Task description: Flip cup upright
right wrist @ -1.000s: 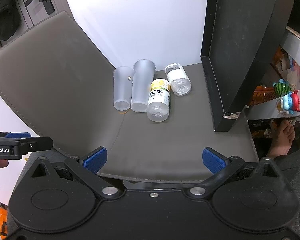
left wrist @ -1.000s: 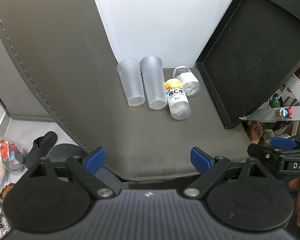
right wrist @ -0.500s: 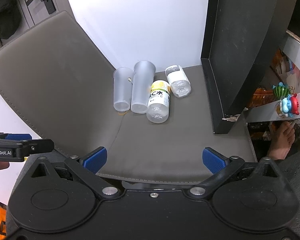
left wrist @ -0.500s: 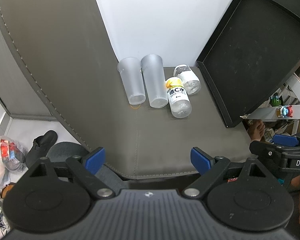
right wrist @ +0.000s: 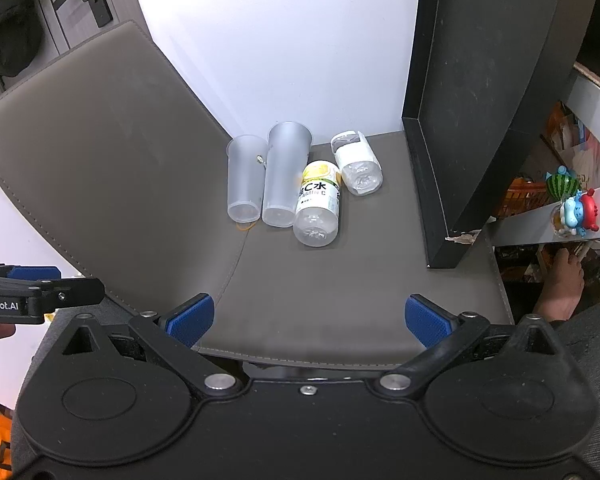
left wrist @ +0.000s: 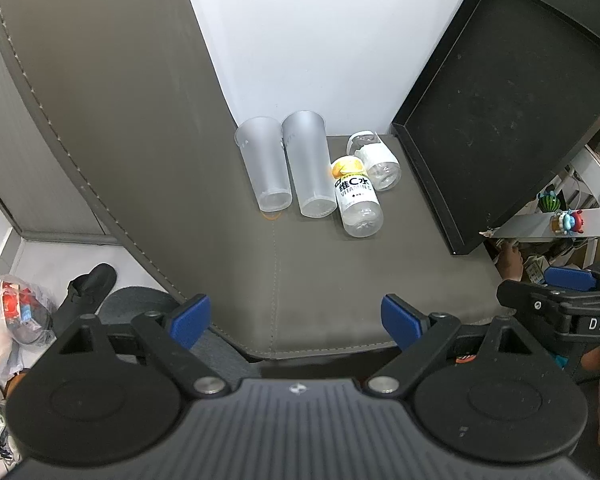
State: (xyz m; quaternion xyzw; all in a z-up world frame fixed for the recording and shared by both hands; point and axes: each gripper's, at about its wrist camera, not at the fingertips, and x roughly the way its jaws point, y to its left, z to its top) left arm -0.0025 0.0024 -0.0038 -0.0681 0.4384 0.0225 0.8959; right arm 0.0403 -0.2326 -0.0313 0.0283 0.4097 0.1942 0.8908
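Observation:
Two frosted plastic cups lie on their sides, side by side, at the back of a grey leather seat [left wrist: 340,280], bases toward me. The left cup [left wrist: 265,164] [right wrist: 244,176] is shorter than the right cup [left wrist: 310,162] [right wrist: 283,172]. My left gripper [left wrist: 296,320] is open and empty above the seat's front edge, well short of the cups. My right gripper [right wrist: 308,320] is open and empty too, also at the front edge. Each gripper shows at the other view's side.
Two clear bottles lie right of the cups: one with a yellow vitamin label [left wrist: 356,196] [right wrist: 318,204], one with a white label [left wrist: 376,160] [right wrist: 356,162]. A black tray [left wrist: 500,120] leans at the seat's right. The chair back [left wrist: 100,100] rises on the left.
Both grippers have drawn back slightly, so the cups and bottles look a little smaller. Nothing on the seat has moved.

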